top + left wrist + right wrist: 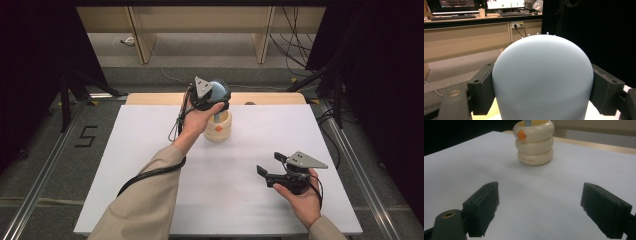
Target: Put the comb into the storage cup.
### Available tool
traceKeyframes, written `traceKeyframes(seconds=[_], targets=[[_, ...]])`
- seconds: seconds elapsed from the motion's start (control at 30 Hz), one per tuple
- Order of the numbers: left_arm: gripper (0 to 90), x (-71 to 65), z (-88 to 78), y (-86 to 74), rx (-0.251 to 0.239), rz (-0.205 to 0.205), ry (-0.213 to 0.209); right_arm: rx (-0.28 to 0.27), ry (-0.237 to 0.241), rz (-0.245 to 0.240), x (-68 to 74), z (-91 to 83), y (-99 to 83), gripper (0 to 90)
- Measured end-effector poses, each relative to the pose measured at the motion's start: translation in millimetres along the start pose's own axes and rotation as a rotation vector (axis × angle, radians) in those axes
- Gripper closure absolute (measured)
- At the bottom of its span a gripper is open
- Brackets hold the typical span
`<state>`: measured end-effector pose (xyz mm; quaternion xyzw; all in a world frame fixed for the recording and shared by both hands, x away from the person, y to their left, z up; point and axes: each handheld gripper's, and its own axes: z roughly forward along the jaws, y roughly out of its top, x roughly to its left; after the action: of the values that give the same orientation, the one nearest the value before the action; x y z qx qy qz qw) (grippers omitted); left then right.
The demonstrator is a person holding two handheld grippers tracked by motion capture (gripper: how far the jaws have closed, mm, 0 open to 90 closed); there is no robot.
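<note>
Left gripper (216,102) is clamped on the brush (218,93), w/ both jaws pressed flat against the sides of its pale blue-grey head. From the left gripper view that rounded back (542,80) bulges up between my jaws, & a few bristle tips w/ small white beads poke over its top edge. In the high view my left hand (197,120) wraps the gripper body from below, grey plate on top, cable looping down along my sleeve (145,200). Dark bristles show on the far side of the head. Brush handle points down into the holder (218,127), a cream cup shaped like three stacked rings w/ a small orange mark on the front. Head itself sits above the cup's rim, more or less upright. Can't tell if the handle tip touches the cup's bottom.

Holder stands on the white board (150,145), toward its far edge, just left of centre.

Right gripper (272,167) is released, jaws spread wide w/ nothing between them. My right hand (300,192) holds it low over the near right part of the board, well apart from the holder, pointing left & toward the far side. In the right gripper view the holder (534,143) sits ahead beyond my two jaws, w/ the blue handle (527,123) rising out of its mouth, orange mark facing me.

Beyond the board: floor, a wooden desk, cables.
</note>
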<state>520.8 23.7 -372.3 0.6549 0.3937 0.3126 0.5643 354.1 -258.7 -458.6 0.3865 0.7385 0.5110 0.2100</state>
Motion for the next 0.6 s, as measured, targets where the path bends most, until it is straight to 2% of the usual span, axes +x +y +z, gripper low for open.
traceKeyframes(seconds=[0.6], targets=[[19.4, -0.2, 1.2, -11.2, 0.008, -0.019, -0.009, 0.003, 0.003, 0.0, 0.3, 0.2, -0.1, 16.1]])
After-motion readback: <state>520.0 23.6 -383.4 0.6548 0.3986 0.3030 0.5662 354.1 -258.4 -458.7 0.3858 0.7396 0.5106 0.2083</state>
